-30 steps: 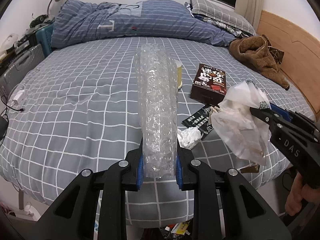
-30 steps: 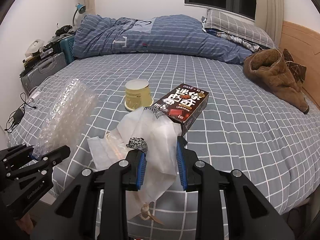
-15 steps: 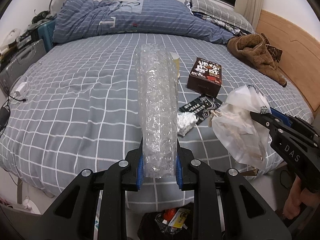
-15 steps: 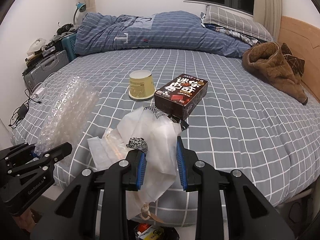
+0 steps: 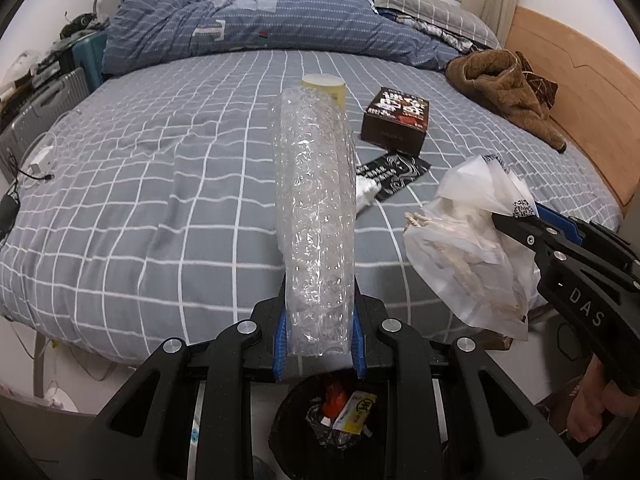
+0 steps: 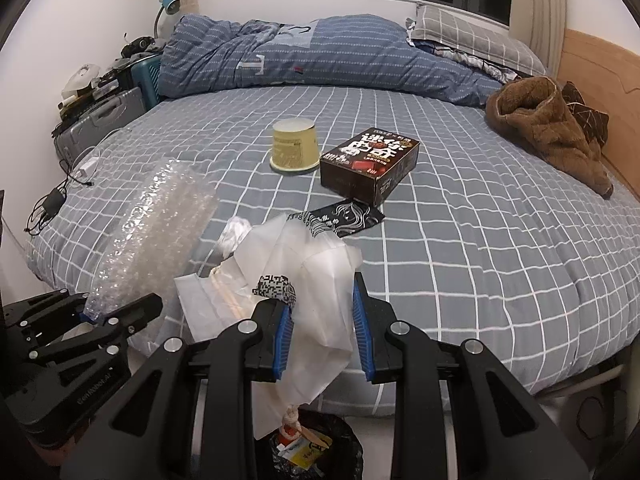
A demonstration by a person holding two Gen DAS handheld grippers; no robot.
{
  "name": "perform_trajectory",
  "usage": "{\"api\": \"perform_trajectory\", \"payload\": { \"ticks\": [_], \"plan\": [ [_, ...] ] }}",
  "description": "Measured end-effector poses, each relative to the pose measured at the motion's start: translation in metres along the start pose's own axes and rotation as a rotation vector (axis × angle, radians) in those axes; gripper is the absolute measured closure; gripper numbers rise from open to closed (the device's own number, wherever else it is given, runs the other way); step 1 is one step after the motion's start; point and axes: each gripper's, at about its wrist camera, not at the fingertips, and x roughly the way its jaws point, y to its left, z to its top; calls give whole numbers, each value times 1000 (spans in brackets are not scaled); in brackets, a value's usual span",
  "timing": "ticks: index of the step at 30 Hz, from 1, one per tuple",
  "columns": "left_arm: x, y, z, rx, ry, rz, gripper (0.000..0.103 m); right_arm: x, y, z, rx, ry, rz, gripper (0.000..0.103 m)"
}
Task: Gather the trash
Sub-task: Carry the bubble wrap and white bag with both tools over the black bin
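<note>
Four items lie on the checked bed (image 6: pixel 460 240): an upturned cup (image 6: pixel 294 149), a dark box (image 6: pixel 368 164), a black wrapper (image 6: pixel 346 220) and crumpled foil (image 6: pixel 234 234). Left claw (image 5: pixel 319 344) grips a roll of bubble wrap (image 5: pixel 314 216); right claw (image 6: pixel 322 340) clamps a white plastic bag (image 6: pixel 308 280). Both hang above a black trash bin (image 5: pixel 340 412) below the bed's edge. Earlier, the bin was hardly visible.
</note>
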Motion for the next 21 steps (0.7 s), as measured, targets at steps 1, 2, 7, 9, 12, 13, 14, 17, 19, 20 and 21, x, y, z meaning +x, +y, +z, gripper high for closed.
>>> {"api": "perform_trajectory", "payload": {
  "ticks": [1, 2, 7, 9, 12, 13, 14, 17, 19, 20, 21],
  "plan": [
    [-2, 0, -2, -1, 0, -1, 79, -2, 1, -2, -3, 0, -2, 77],
    [-3, 0, -4, -2, 1, -2, 79, -4, 2, -4, -4, 1, -1, 77],
    [-8, 1, -15, -10, 10, -3, 79, -9, 3, -14, -4, 13, 1, 77],
    [-11, 0, -20, -10, 14, -4, 79, -12, 5, -19, -5, 18, 1, 77],
    [-14, -2, -27, -10, 18, -4, 79, -16, 6, -26, -5, 25, 3, 77],
    [-16, -2, -29, -11, 19, -4, 79, -18, 7, -28, -5, 26, 5, 77],
    [-17, -3, -31, -10, 19, -4, 79, -20, 7, -31, -4, 28, 5, 77],
    [-20, -3, -37, -12, 22, -4, 79, -25, 8, -37, -6, 31, 5, 77],
    [-22, -4, -42, -15, 26, -5, 79, -28, 9, -41, -5, 32, 3, 77],
    [-23, -4, -45, -17, 28, -5, 79, -29, 9, -43, -3, 34, 3, 77],
    [-24, -5, -47, -18, 30, -5, 79, -31, 9, -45, -2, 36, 3, 77]
  ]
}}
